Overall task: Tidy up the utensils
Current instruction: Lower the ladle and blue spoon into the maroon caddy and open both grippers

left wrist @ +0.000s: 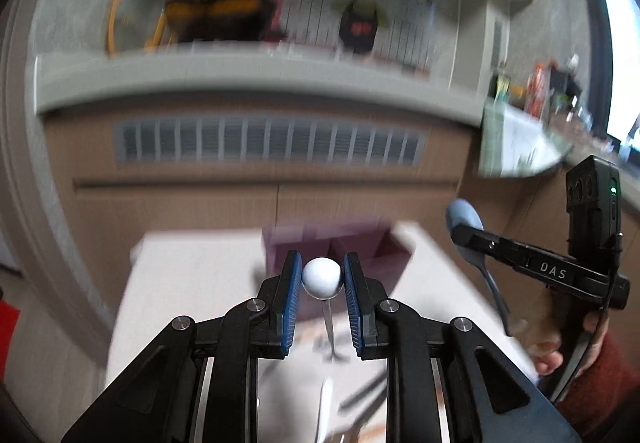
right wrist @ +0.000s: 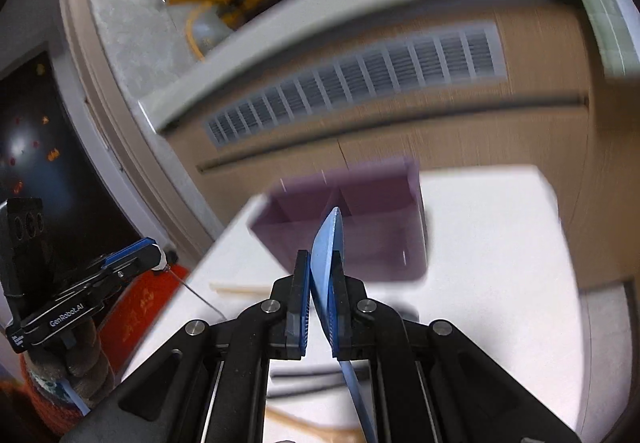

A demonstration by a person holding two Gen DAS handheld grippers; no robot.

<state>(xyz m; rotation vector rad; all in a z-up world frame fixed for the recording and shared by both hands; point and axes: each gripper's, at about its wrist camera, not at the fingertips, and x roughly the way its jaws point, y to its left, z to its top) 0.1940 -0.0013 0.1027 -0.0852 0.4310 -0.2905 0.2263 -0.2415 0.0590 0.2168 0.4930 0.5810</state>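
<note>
Above the white tabletop (left wrist: 192, 283), the left gripper (left wrist: 322, 277) pinched a white-headed utensil (left wrist: 321, 277) between its blue pads (left wrist: 291, 283); the rounded white head sat right at the fingertips and a thin metal stem hung down from it toward the tabletop. What kind of utensil it was could not be told through the blur. Just beyond those fingertips stood the purple organizer box (left wrist: 396, 249), its dividers making several compartments.

To the right in the left wrist view, the right gripper (left wrist: 460, 229) was held by a hand (left wrist: 552, 359) in a red sleeve, and it clamped a light blue spoon (left wrist: 466, 217) with the bowl up past the fingertips and the handle trailing down.

In the right wrist view, the right gripper (right wrist: 322, 263) had its jaws pressed nearly together on the light blue spoon (right wrist: 328, 239), seen edge-on, its bowl rising past the pads and pointing at the purple organizer box (right wrist: 372, 203), which stood on the tabletop (right wrist: 500, 243) just ahead. The spoon's handle ran down between the arms. The left gripper (right wrist: 158, 255) showed at the left edge, off the tabletop's side. A pale wooden spoon (right wrist: 316, 431) and dark chopsticks (right wrist: 304, 377) lay on the tabletop beneath the right gripper.
</note>
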